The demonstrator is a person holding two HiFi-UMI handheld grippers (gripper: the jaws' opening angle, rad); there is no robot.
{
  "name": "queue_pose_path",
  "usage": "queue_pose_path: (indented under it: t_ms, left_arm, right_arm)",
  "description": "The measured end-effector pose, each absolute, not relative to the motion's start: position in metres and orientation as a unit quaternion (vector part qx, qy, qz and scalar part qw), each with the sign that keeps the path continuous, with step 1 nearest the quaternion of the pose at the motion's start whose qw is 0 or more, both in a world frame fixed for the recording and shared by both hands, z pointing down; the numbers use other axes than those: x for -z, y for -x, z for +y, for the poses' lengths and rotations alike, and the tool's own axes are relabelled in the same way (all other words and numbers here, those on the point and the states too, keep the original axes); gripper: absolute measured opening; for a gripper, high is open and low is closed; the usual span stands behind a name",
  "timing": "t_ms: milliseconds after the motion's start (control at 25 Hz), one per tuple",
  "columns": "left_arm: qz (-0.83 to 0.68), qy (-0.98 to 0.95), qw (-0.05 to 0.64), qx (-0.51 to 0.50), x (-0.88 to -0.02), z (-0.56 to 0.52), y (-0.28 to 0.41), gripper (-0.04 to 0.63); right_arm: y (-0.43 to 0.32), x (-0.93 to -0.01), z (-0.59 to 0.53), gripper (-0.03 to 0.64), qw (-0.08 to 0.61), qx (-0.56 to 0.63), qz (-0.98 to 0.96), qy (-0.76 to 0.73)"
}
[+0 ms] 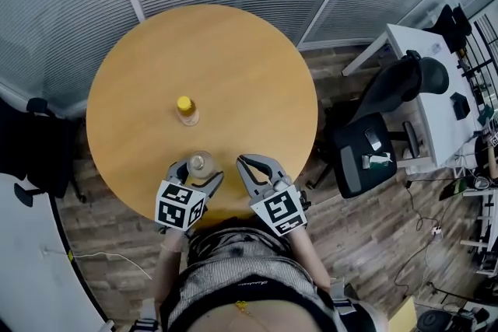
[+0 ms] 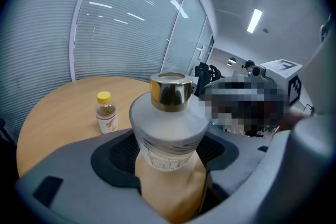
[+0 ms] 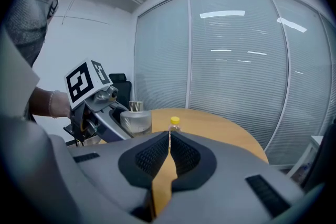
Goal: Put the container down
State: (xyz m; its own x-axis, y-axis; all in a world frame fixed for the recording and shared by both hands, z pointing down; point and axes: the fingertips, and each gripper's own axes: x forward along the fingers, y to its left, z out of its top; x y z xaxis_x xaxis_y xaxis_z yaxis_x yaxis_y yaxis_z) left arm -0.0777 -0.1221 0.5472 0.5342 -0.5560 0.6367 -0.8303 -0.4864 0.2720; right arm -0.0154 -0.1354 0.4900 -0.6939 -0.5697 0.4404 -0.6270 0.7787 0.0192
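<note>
Nearest the person, at the edge of the round wooden worktop (image 1: 257, 66), the left gripper (image 1: 199, 169) has its fingers clamped on the container (image 2: 168, 123) — a frosted glass bottle with a gold cap (image 2: 170, 92). The fingers press on either side of its lower body and its long axis stands upright, cap up. Bare wood shows directly under the container, so the way down looks clear; whether its base already touches the wood cannot be told. The frosting hides whatever is inside.

Just beside the container, on its right, the right gripper (image 3: 169, 136) has its fingers closed together with nothing between them. The left hand alone carries the job, and setting down seems to call for a straight lowering and then opening those fingers.

Beyond the container, toward the middle of the worktop and well apart from it, stands a small yellow-capped bottle (image 1: 187, 110) — upright, holding some brownish liquid, and out of the way.
</note>
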Motion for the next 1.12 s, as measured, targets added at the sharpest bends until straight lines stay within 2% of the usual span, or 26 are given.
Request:
queue_pose_path:
  t_ms: [1120]
  left_arm:
    - [-0.429, -0.797, 0.325, -0.276, -0.645, -0.139, 0.1, 0.339]
  right_arm:
    - [0.008, -0.514, -0.139, 0.021, 0.247, -0.088, -0.9, -0.348]
